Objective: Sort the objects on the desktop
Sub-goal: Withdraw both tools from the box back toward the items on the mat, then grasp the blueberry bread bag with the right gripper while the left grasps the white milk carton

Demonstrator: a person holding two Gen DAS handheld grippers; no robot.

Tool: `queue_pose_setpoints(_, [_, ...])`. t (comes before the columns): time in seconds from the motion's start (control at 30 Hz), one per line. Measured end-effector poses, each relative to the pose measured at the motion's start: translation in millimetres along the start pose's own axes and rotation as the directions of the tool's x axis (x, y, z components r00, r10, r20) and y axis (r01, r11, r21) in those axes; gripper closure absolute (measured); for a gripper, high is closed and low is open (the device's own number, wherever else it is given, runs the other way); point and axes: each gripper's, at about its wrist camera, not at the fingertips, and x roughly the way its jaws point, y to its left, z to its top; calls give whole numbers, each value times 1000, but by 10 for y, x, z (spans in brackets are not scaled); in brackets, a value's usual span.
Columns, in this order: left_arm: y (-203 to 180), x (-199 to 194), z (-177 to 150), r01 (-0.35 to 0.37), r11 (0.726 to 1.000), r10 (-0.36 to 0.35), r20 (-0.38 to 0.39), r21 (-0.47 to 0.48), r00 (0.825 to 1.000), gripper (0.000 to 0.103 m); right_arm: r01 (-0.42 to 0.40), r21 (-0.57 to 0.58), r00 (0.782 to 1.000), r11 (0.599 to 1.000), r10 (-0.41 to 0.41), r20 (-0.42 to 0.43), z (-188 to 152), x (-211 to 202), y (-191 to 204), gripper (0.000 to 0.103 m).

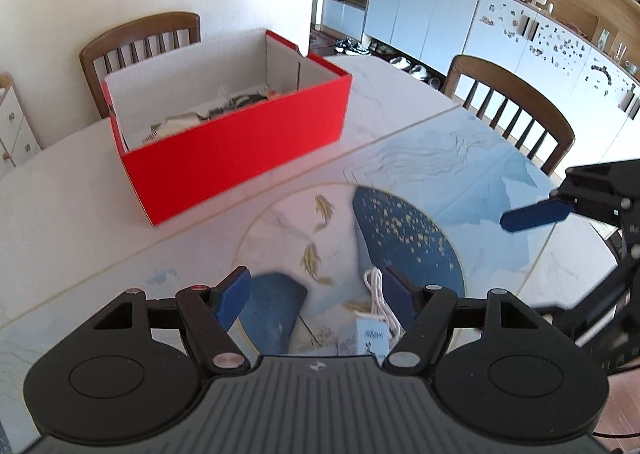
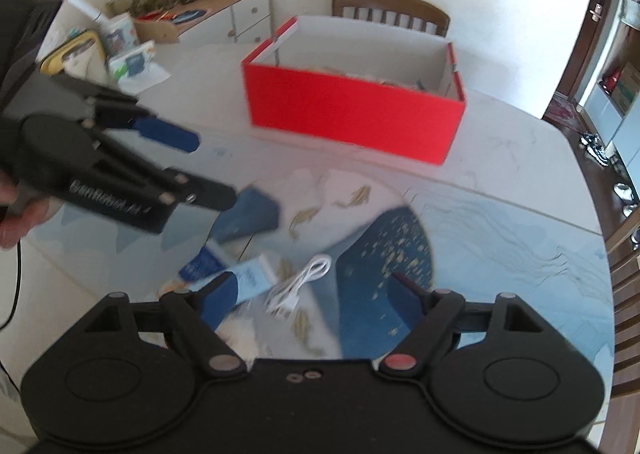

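Both grippers descending on the last loose items, red box (image 1: 240, 150) waiting.
Left gripper (image 1: 316, 296) and right gripper (image 2: 308, 300) gape empty; next, close on the white cable (image 2: 308, 274) or the blue packet (image 2: 252, 282).

The red box (image 1: 236, 158) is standing open-topped on the table (image 1: 60, 214), its near wall blocking any low, straight pass to the far side. In front of the box a wide bare strip is lying free. Nearer than that strip, a white cable (image 2: 308, 274) and what look like small blue packets (image 2: 224, 266), blurred here, are crowding the surface. Behind the box a chair (image 1: 140, 38) is closing off that edge.
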Motion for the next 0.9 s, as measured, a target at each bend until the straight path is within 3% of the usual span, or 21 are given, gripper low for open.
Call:
queue_pose_setpoints(0.67, [-145,388,-343,77,994,-83,-90,-71,992,31,-108,-131,993,985,101,-59,-515,290,642,8])
queue_pose_setpoints(0.9, [-185,546,-437,74,994,-83,-121,-75,989,31,-100,-191,992,977,84,-89,-619,528,799,7])
